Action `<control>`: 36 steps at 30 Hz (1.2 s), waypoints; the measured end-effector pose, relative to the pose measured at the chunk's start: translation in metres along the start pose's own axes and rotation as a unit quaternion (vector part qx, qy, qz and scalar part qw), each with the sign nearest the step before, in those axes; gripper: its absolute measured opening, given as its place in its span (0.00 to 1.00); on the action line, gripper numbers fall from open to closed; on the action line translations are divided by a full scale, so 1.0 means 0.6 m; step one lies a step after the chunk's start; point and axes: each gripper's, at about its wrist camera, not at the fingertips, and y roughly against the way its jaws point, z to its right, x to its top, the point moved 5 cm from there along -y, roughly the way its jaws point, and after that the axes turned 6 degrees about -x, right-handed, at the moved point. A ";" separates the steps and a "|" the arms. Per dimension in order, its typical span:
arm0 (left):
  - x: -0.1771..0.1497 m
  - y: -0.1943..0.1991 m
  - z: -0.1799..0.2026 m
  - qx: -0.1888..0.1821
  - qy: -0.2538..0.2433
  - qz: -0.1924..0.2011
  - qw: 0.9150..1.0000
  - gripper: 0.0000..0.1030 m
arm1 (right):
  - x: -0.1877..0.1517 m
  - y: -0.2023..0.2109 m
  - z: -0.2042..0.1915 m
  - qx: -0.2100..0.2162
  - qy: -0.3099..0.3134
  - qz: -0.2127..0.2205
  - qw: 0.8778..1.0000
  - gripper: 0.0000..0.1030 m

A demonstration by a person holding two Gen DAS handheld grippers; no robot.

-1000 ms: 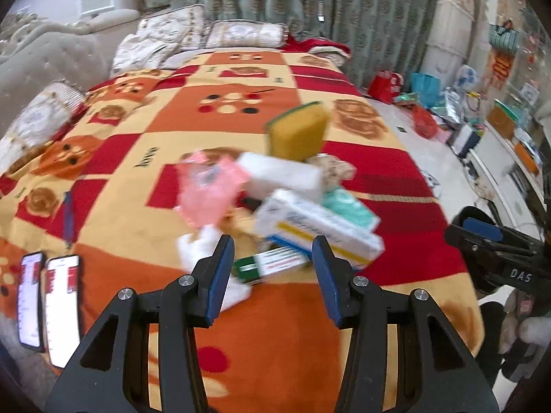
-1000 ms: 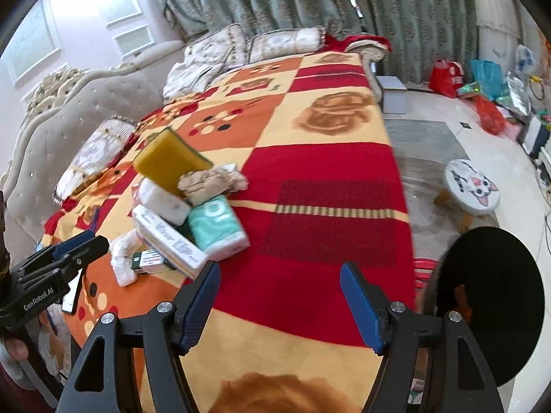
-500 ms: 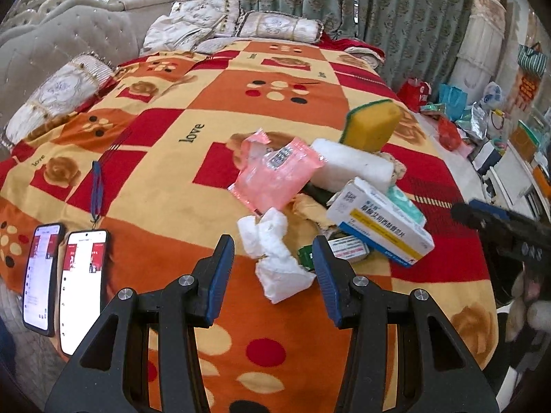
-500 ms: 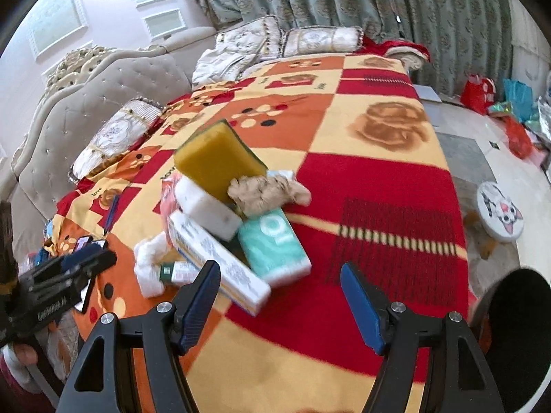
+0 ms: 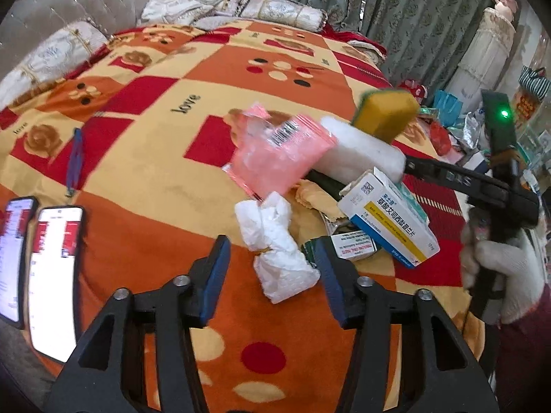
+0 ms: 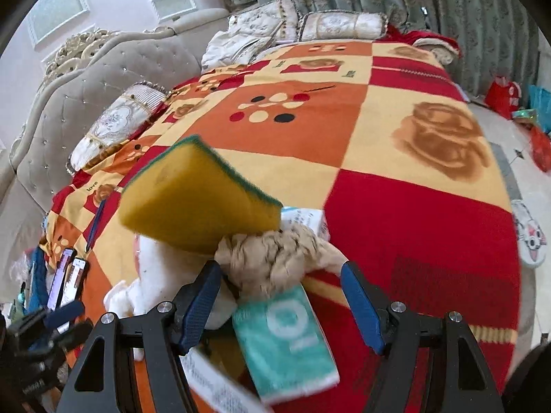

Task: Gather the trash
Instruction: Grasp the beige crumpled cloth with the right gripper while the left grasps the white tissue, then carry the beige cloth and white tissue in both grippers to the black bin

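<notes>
A heap of trash lies on the patterned bed blanket [image 5: 165, 179]. My left gripper [image 5: 272, 268] is open, its fingers either side of a crumpled white tissue [image 5: 275, 241]. Behind it lie a pink plastic packet [image 5: 279, 155], a white roll [image 5: 361, 155], a yellow sponge [image 5: 385, 117], a white and blue medicine box [image 5: 389, 223] and a small green box [image 5: 347, 246]. My right gripper [image 6: 280, 304] is open just above a crumpled brown paper [image 6: 275, 258] and a teal tissue pack [image 6: 286, 337], with the sponge [image 6: 196, 199] beyond. The right gripper also shows in the left wrist view [image 5: 482, 186].
Two phones [image 5: 51, 275] lie at the bed's near left edge, with a blue pen [image 5: 74, 161] beyond them. Pillows [image 6: 113, 124] and a padded headboard [image 6: 86, 79] line the left. Bags [image 6: 502, 96] and a cat-face stool [image 6: 530, 237] stand on the floor at right.
Both grippers have moved closer to the heap. The left now brackets the white tissue; the right has come down over the brown paper and teal pack. Both stay open.
</notes>
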 end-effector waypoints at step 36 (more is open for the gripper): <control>0.015 0.043 0.089 -0.048 -0.033 0.025 0.998 0.26 | -0.120 0.202 0.021 0.015 -0.007 0.074 0.997 0.32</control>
